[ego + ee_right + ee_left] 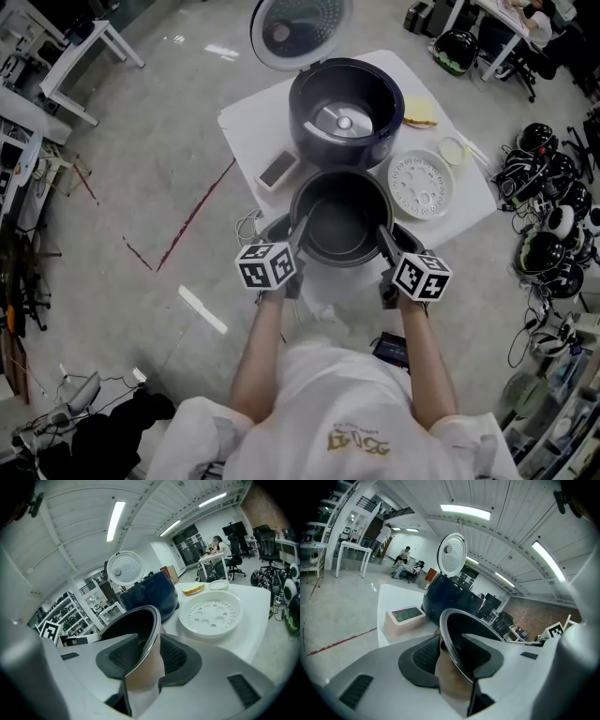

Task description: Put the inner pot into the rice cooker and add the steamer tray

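The dark metal inner pot (pixel 339 230) stands at the near edge of the white table (pixel 246 122), in front of the dark blue rice cooker (pixel 309 131), whose lid (pixel 300 28) is up. My left gripper (pixel 298 232) is shut on the pot's left rim, and my right gripper (pixel 384 241) is shut on its right rim. In the left gripper view the pot wall (pixel 474 631) runs between the pads of the left gripper (pixel 454 651). The right gripper (pixel 147 656) likewise straddles the pot wall (pixel 136 625). The white perforated steamer tray (pixel 421 185) (pixel 211 613) lies right of the pot.
A small flat device with a screen (pixel 278 170) (pixel 407 615) lies left of the cooker. A yellow item (pixel 419 111) and a small white dish (pixel 453 150) sit behind the tray. Helmets and cables (pixel 548 202) crowd the floor at the right.
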A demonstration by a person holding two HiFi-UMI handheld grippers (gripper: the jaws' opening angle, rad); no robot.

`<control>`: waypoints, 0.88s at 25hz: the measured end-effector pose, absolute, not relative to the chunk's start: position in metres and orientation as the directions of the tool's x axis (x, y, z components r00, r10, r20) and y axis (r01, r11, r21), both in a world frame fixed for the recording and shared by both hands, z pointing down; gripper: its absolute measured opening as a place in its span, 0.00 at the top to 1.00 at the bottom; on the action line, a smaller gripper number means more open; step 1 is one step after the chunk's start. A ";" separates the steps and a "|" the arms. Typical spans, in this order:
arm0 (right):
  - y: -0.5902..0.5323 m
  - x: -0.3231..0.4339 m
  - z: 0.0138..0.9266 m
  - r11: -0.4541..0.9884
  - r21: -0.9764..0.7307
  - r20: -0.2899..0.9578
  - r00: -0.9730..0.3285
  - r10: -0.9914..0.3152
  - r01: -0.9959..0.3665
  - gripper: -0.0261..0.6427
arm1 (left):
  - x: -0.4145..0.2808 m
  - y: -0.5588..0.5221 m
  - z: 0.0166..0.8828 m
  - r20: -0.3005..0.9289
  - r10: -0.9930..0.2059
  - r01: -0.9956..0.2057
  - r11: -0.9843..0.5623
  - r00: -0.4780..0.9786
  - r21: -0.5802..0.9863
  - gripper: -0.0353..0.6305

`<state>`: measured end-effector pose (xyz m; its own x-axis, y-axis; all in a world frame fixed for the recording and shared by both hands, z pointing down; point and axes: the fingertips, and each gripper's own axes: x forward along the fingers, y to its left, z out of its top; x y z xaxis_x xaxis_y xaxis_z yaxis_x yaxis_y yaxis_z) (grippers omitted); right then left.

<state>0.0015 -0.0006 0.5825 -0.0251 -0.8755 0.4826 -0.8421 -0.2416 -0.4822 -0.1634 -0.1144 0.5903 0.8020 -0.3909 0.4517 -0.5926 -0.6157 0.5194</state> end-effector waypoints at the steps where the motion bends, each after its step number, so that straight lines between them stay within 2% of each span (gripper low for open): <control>1: -0.001 0.001 0.583 -0.242 -0.481 0.485 -0.025 -0.874 -0.843 0.75 | -0.163 -0.115 0.591 0.453 -0.391 -0.593 -0.616 0.802 0.518 0.73; 14: 0.002 -0.002 0.579 -0.257 -0.518 0.487 -0.035 -0.873 -0.816 0.80 | -0.169 -0.112 0.591 0.478 -0.398 -0.618 -0.585 0.783 0.525 0.78; 22: 0.007 0.000 0.542 -0.222 -0.531 0.435 -0.039 -0.900 -0.818 0.81 | -0.169 -0.106 0.559 0.410 -0.427 -0.592 -0.592 0.806 0.547 0.78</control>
<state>-0.0004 0.0069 0.5415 -0.0388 -0.8996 0.4349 -0.8179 -0.2215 -0.5311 -0.1692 -0.1061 0.5595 0.8056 -0.4275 0.4102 -0.5924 -0.5918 0.5467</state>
